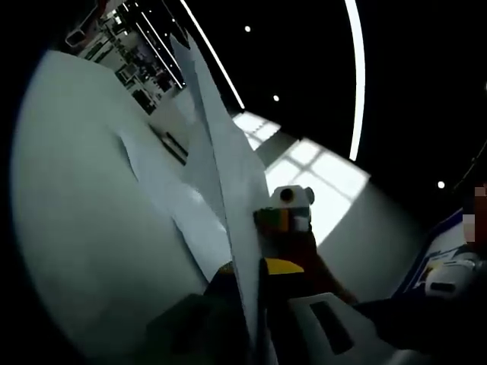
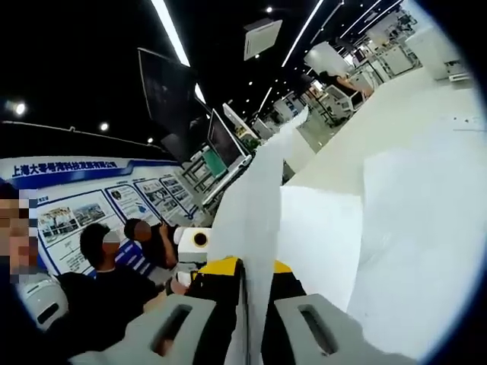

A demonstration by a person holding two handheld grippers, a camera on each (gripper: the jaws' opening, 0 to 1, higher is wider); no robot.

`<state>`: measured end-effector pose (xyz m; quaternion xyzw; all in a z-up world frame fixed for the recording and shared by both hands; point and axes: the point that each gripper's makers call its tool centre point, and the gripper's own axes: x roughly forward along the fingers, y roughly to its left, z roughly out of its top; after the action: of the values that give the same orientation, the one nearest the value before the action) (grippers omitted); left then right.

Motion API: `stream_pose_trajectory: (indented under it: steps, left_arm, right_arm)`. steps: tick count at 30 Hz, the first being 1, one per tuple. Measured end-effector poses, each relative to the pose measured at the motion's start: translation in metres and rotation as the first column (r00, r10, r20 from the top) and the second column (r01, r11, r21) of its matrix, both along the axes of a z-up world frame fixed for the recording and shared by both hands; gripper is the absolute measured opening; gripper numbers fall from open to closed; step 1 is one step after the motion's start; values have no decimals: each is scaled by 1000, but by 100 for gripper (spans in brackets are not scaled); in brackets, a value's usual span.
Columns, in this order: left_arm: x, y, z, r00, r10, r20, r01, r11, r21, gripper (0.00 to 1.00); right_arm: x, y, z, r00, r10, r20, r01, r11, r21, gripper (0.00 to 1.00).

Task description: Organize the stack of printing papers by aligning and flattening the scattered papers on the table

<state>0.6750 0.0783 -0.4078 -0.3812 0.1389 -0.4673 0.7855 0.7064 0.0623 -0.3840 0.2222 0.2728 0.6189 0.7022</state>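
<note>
Two grippers are on one sheaf of papers [image 2: 255, 220], which I hold up edge-on above the white worktop [image 2: 396, 114]. Largest in the room behind is a dark ceiling crossed by long white light strips [image 1: 356, 76], with a blue-headed wall poster [image 2: 72, 194] below it in the right gripper view; its headline is in Chinese characters too small for me to read surely, and the panels under it are a blur. Nearby a dark monitor [image 2: 163, 91] hangs, and seated people [image 2: 114, 266] are beside the poster. More loose sheets [image 2: 418, 236] lie flat on the worktop, overlapping toward its near edge. My right gripper [image 2: 255, 304] has its jaws pinched narrow on the sheaf's lower edge. My left gripper [image 1: 255, 312] has its jaws closed on the same papers [image 1: 228, 167], which rise steeply from them.
</note>
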Motion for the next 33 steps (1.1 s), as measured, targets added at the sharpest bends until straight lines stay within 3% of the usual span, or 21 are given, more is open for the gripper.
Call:
stream_pose_trajectory:
  steps: [8,13,20,27,33]
  left_arm:
    - [0,0,0,1000,2,6,-2,1000,7,6]
    - [-1,0,0,1000,2,7,-2,1000,8,6]
    - [-1,-1,-1,1000,1,8,-1,1000,9,6]
    - [-2,-2,-1,1000,0,6,0,1000,10,6]
    - [-2,-2,-2,1000,-2,5,2,1000,10,6]
  right_arm:
    - [18,-12,16,996,-89,18,87,992,89,28]
    - [23,-15,16,991,-125,49,121,989,90,38]
    - [34,-20,14,975,-203,93,194,977,92,60]
    - [42,-27,17,958,-249,142,236,966,101,65]
    - [41,-28,23,950,-268,158,252,961,113,76]
